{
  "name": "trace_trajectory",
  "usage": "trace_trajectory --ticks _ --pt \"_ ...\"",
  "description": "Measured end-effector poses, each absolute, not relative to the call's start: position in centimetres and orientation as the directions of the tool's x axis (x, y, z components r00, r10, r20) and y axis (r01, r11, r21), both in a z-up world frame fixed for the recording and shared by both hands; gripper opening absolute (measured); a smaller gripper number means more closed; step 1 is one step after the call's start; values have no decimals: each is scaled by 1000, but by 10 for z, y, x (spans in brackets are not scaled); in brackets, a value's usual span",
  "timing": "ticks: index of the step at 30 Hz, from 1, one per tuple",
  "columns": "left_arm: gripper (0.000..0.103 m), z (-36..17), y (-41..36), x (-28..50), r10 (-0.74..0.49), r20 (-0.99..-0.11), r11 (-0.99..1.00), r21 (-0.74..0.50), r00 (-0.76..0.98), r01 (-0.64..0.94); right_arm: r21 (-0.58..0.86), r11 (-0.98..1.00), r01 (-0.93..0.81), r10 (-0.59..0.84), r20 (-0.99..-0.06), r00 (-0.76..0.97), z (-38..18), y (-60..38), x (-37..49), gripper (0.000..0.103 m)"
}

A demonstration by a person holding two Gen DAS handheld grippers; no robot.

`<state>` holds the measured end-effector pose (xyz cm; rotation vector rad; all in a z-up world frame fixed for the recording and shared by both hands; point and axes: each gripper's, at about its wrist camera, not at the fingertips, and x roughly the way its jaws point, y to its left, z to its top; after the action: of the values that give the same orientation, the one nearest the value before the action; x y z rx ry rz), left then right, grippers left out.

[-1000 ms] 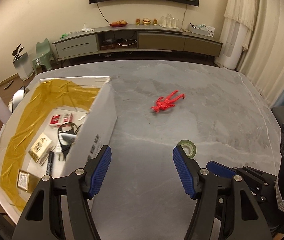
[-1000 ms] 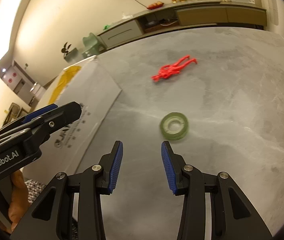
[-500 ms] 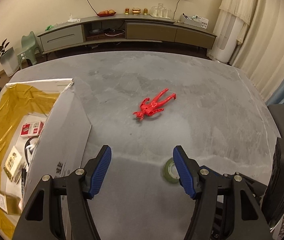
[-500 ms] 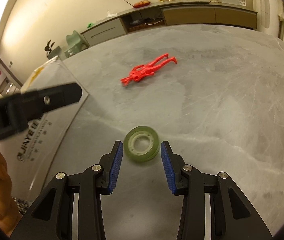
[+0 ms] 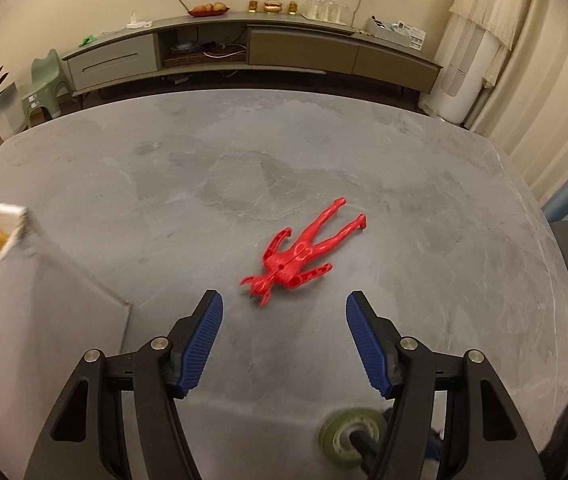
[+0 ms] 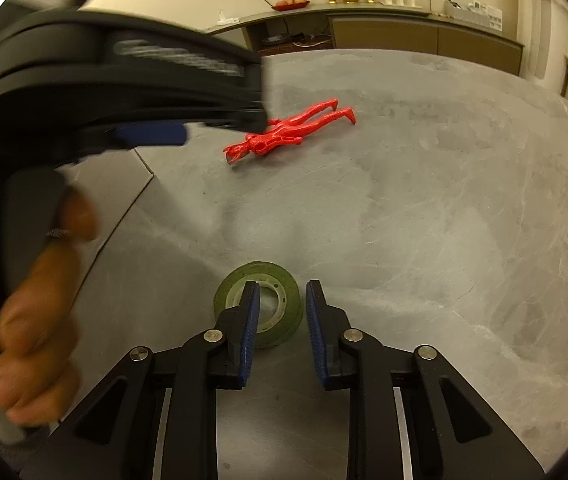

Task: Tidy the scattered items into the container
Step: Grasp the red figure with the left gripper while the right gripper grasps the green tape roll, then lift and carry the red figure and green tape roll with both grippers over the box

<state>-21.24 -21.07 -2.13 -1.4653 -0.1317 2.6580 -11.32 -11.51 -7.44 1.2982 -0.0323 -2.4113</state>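
Note:
A red toy figure (image 5: 300, 256) lies flat on the grey table (image 5: 444, 240); in the right wrist view the red figure (image 6: 284, 134) is farther off. My left gripper (image 5: 284, 308) is open, just short of its head end, touching nothing. A green tape roll (image 6: 284, 276) lies flat under my right gripper (image 6: 282, 312). One finger is in the roll's hole and the other outside, with a small gap still showing, so the gripper is open. The same roll (image 5: 338, 430) shows blurred at the bottom of the left wrist view. The white box (image 5: 44, 300) with yellow lining is at the far left.
A person's hand (image 6: 36, 320) holds the left gripper's black body, which fills the upper left of the right wrist view. The box wall (image 6: 124, 216) stands left of the roll. A low cabinet (image 5: 244, 52) runs along the far wall beyond the table.
My left gripper swung right from the box and closed in on the red figure. My right gripper moved forward over the tape roll and its jaws narrowed around the roll's wall.

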Motion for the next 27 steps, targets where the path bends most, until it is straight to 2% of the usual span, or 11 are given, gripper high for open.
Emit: trace_trajectory --ticks 3,8,10,12,13,14,15,27 --pt "65 -35 -205 -227 118 -853 -993 -102 -508 -58 201 -921 332 -351 -796 -492 -76 -114 -113 17" --pt "65 -53 -208 -244 129 -869 -991 -127 -478 -37 230 -917 324 -371 -789 -489 -77 -107 -111 14" --pt "58 -58 -211 -247 128 -871 -991 -133 -474 -23 236 -917 322 -374 -789 -488 -77 -107 -111 14" --pt "33 -57 -210 -246 117 -869 -993 -117 -480 -30 249 -916 315 -381 -788 -484 -78 -105 -110 13" --pt "28 -56 -210 -245 121 -870 -992 -119 -477 -34 258 -915 310 -385 -787 -482 -78 -103 -110 13" --pt "18 -56 -210 -244 130 -871 -991 -127 -474 -37 263 -914 307 -388 -787 -480 -78 -102 -109 13" --pt "15 -55 -212 -242 137 -869 -990 -136 -475 -37 270 -914 304 -391 -787 -477 -78 -101 -109 13" --pt "14 -32 -224 -213 146 -833 -988 -153 -534 -31 314 -905 286 -419 -772 -479 -68 -92 -109 13"
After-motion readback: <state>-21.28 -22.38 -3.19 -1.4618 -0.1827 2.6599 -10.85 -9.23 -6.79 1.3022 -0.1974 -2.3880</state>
